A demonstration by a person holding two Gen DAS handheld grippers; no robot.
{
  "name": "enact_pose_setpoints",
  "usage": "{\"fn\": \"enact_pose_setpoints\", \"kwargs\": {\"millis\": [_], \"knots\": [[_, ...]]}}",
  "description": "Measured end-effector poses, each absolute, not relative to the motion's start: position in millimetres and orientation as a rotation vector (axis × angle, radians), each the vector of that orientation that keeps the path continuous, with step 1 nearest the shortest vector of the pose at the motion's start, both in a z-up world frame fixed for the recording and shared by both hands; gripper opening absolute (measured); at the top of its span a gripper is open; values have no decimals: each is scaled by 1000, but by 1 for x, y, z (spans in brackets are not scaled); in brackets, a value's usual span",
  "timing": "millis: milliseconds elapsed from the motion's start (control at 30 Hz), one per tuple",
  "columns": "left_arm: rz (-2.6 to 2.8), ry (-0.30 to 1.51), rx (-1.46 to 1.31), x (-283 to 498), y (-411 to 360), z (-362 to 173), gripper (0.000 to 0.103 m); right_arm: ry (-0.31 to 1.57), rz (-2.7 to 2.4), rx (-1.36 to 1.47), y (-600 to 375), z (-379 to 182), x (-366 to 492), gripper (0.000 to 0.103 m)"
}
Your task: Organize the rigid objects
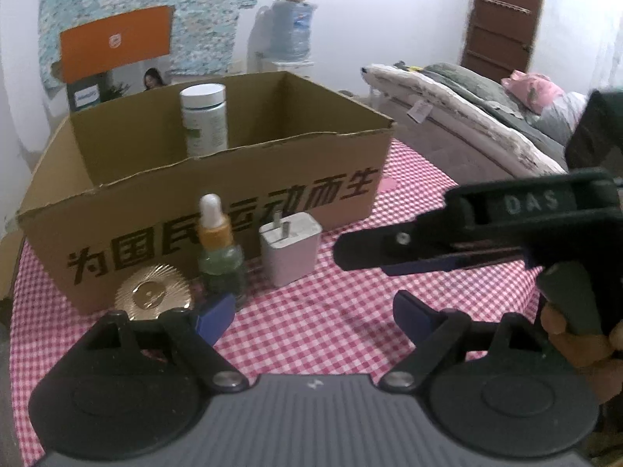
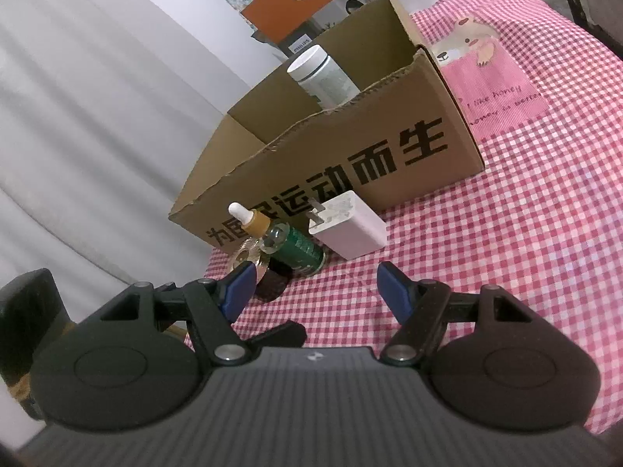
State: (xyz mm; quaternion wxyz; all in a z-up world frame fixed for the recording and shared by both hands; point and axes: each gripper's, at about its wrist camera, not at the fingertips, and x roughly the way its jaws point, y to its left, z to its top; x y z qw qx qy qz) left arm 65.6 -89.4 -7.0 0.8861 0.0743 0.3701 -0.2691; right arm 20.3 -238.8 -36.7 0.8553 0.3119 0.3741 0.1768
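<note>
An open cardboard box (image 1: 218, 210) stands on the checked tablecloth, also in the right wrist view (image 2: 350, 155). A white-capped bottle (image 1: 204, 116) stands inside it (image 2: 323, 74). In front of the box stand a green dropper bottle (image 1: 220, 253) (image 2: 288, 245), a white plug adapter (image 1: 290, 251) (image 2: 348, 225) and a gold ribbed disc (image 1: 153, 292) (image 2: 249, 257). My left gripper (image 1: 315, 315) is open and empty, just short of the dropper bottle. My right gripper (image 2: 315, 292) is open and empty, facing the adapter; it shows from the side in the left wrist view (image 1: 389, 249).
The pink checked cloth (image 2: 506, 233) has a bear patch (image 2: 475, 43) right of the box. An orange Philips box (image 1: 117, 43) stands behind the cardboard box. A bed with folded bedding (image 1: 486, 101) and a water jug (image 1: 292, 27) lie beyond the table.
</note>
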Motion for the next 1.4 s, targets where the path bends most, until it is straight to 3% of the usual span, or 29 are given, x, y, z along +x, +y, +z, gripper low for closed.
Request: {"fn": "enact_pose_setpoints", "kwargs": {"millis": [167, 367, 767, 1400], "knots": [[-591, 753, 174, 65, -102, -10, 89, 755, 356, 660, -250, -33, 22, 66], [-613, 741, 194, 73, -115, -14, 89, 740, 353, 659, -260, -30, 35, 53], [-569, 774, 215, 100, -133, -30, 89, 811, 379, 697, -257, -48, 83, 37], [-625, 777, 188, 97, -142, -32, 89, 875, 382, 739, -265, -66, 94, 32]]}}
